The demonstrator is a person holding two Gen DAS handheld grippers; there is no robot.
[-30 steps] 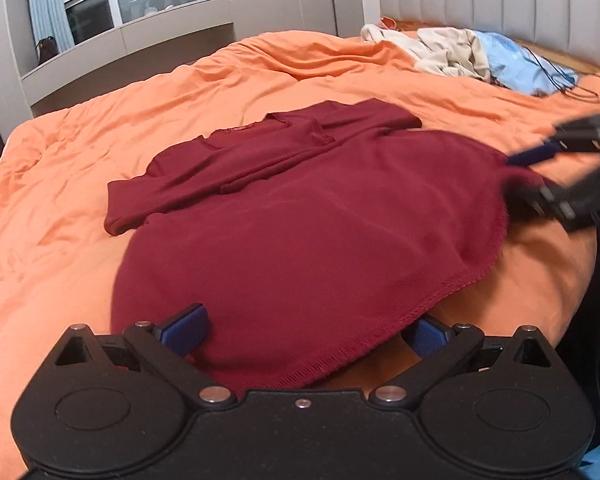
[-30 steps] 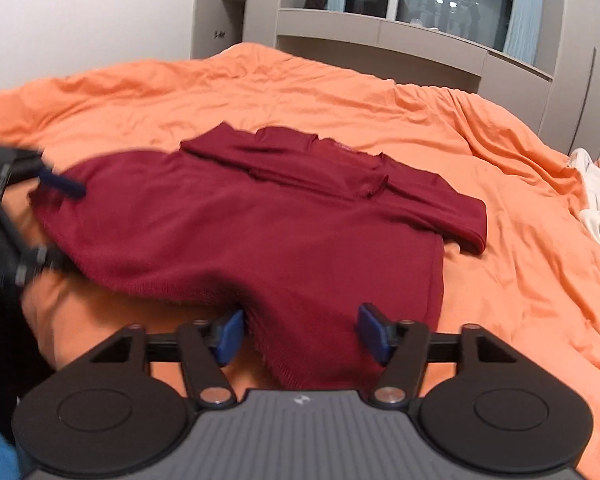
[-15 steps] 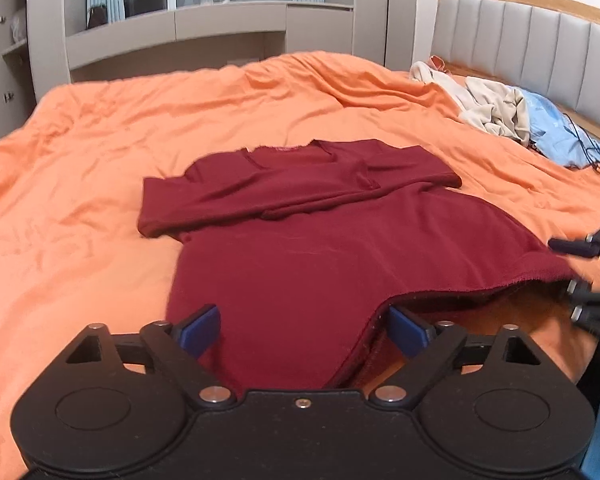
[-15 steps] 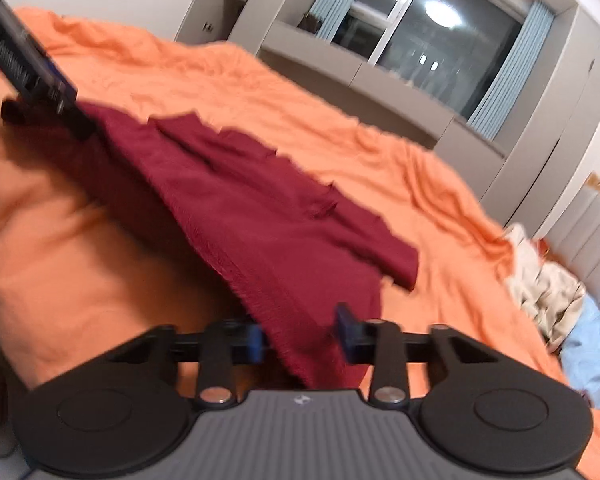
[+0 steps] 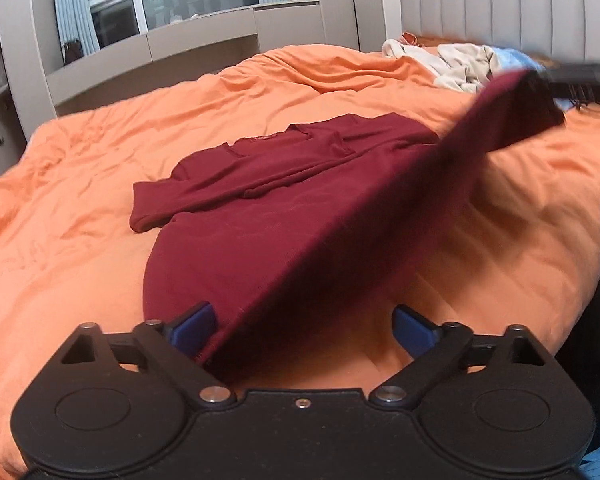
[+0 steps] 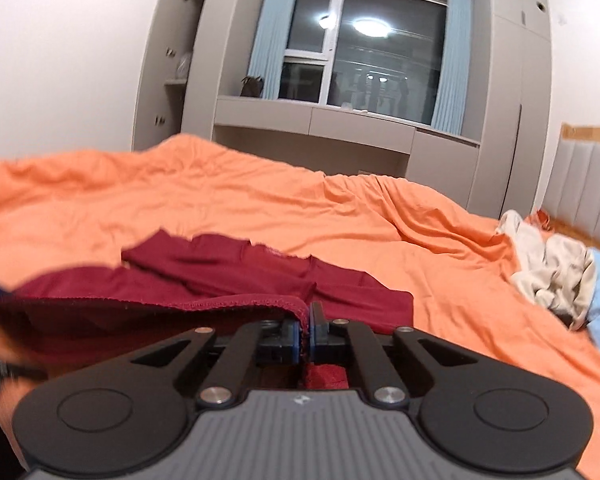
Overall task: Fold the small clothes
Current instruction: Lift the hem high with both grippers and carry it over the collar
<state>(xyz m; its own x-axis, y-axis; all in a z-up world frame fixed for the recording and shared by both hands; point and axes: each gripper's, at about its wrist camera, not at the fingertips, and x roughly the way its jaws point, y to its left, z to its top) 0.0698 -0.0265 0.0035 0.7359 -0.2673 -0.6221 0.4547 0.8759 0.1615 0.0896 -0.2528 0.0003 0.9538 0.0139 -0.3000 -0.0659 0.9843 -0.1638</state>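
Note:
A dark red shirt lies on the orange bedcover, sleeves folded across its chest. My right gripper is shut on the shirt's hem corner and holds it lifted; in the left wrist view it shows at the upper right, with the hem stretched taut down toward my left gripper. My left gripper is open, its blue pads wide apart; the lower hem corner lies between them, next to the left pad.
A pile of beige and light blue clothes lies near the padded headboard. Grey cabinets and a window stand beyond the bed. The bed's edge drops off at the right in the left wrist view.
My right gripper has shut on the hem corner and lifted it high, pulling the hem taut. My left gripper stays open at the lower hem.

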